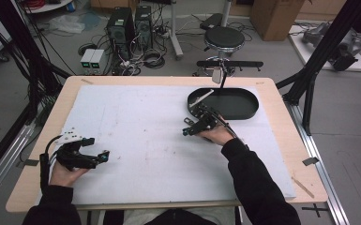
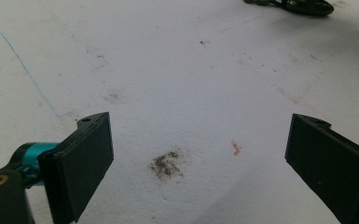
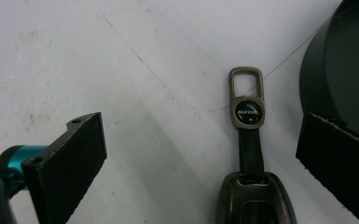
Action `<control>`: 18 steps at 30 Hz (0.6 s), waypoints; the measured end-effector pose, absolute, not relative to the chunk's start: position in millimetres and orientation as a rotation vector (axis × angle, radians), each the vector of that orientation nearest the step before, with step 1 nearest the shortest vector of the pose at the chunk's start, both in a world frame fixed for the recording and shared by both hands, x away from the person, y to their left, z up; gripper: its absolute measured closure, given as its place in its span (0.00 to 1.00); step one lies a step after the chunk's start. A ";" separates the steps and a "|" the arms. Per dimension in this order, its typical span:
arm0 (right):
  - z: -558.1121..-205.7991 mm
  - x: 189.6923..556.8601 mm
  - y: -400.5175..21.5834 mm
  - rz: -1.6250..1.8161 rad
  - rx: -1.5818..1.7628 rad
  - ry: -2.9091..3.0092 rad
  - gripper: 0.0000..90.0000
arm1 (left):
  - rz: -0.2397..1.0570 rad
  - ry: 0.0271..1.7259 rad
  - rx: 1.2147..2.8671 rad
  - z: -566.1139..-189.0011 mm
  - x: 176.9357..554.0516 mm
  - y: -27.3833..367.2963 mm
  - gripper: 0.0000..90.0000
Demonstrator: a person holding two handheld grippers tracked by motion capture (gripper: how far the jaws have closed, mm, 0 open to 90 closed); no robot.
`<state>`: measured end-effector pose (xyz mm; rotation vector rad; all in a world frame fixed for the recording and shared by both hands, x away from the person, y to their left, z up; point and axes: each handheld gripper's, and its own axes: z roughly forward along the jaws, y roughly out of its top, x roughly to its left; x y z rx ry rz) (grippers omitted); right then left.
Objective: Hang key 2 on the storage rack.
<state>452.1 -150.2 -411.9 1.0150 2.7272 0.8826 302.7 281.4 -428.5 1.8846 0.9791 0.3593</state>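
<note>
Between my right gripper's (image 3: 200,154) two pads lies a car key (image 3: 251,186), flat on the white mat (image 1: 136,126), its strap and metal clip pointing away from me and the black oval tray (image 1: 244,105) just beside it on the far side. The jaws stand wide apart and hold nothing yet; the key sits nearer the far pad than the near one. As I judge it, the step in hand is the pickup, so I would shift the gripper sideways until the key body is centred, drop until the pads straddle its thick shell rather than the thin strap, then close slowly so it does not skid on the mat or knock against the tray wall.

My left gripper (image 2: 198,154) hovers low over bare mat near the front left of the table, jaws also wide apart and empty, with a dark smudge (image 2: 167,164) under it.

Count: one key, one tray, one white strip (image 1: 200,97) resting inside the tray, two grippers.
</note>
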 end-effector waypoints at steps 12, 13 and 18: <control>-431.4 456.4 -145.2 0.777 1.059 2.756 0.01 | 0.359 0.981 1.883 -428.6 302.7 281.5 0.09; -432.4 457.3 -145.3 0.770 1.056 2.756 0.01 | 0.359 0.980 1.883 -428.6 302.7 281.5 0.09; -433.4 457.8 -145.1 0.755 1.070 2.744 0.05 | 0.356 0.978 1.885 -428.7 302.8 281.3 0.09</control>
